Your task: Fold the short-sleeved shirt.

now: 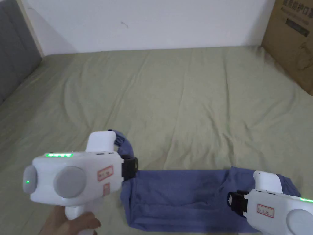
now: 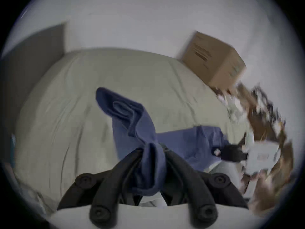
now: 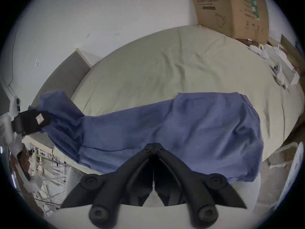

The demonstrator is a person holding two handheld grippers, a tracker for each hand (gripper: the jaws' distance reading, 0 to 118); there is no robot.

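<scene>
The head view looks down toward 12 o'clock over the bed [image 1: 183, 91]; both gripper views sit low and close, sharing it.

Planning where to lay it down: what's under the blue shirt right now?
Green bedsheet lies beneath the blue shirt. Anything under the draped cloth is covered from sight.
</scene>
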